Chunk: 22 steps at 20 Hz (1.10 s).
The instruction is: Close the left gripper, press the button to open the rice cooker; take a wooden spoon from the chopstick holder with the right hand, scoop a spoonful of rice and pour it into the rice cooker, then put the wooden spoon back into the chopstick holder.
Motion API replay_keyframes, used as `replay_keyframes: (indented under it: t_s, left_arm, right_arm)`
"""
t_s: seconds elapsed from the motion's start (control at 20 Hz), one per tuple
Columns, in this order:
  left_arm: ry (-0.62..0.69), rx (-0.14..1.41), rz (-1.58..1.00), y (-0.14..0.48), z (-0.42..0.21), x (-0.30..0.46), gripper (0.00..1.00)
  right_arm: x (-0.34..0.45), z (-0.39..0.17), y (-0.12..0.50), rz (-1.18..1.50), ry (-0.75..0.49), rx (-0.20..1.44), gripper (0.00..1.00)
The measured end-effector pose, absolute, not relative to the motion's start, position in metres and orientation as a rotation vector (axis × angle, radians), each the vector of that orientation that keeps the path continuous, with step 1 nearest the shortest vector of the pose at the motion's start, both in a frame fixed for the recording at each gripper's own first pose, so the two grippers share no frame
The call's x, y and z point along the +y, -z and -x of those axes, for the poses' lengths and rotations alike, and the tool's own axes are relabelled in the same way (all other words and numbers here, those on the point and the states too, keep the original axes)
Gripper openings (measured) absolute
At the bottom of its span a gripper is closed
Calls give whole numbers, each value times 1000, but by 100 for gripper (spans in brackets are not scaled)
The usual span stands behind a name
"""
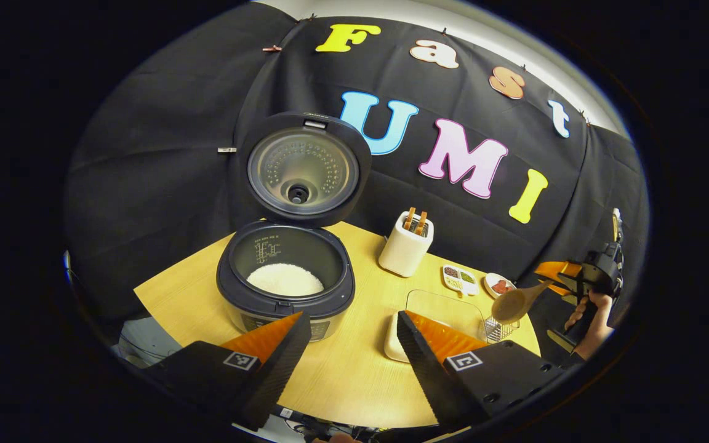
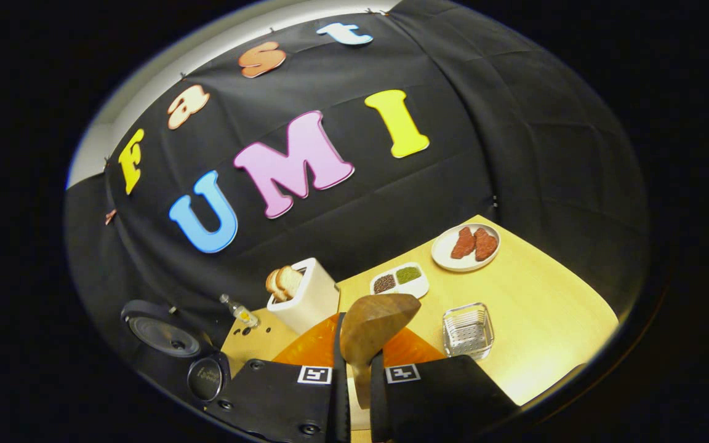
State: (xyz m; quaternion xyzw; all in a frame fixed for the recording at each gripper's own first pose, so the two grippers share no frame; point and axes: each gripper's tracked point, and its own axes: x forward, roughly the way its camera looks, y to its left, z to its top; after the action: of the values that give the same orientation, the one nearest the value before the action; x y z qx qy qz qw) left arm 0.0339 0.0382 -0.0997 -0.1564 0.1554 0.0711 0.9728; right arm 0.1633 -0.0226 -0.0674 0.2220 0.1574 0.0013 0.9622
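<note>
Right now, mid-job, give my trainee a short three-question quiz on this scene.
1. True or false: the rice cooker has its lid shut.
2. What does the right gripper hold? A) wooden spoon B) clear glass container C) divided dish
3. Fill in: the left gripper has its jaws ____.

Key:
1. False; the lid stands up, with white rice visible in the pot.
2. A; the bowl looks empty.
3. Open, holding nothing.

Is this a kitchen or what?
Probably a pretend kitchen in a booth: an open rice cooker with rice, a chopstick holder and small food dishes sit on a wooden table against black cloth.
</note>
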Motion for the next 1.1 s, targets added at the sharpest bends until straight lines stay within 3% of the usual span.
replay_keyframes:
  t_s: [0.15, 0.4, 0.75, 1.1]
  left_arm:
    - [-80, 330, 312, 100, -43, 38, 92]
    - [18, 353, 277, 96, -76, 45, 95]
    - [106, 406, 264, 113, -88, 30, 96]
    - [63, 381, 294, 102, -76, 53, 95]
  right_arm:
    - [12, -164, 85, -386, -40, 355, 17]
    - [47, -174, 124, -202, -54, 376, 17]
    - [33, -176, 170, -139, 21, 432, 17]
    - [56, -163, 201, -184, 23, 466, 17]
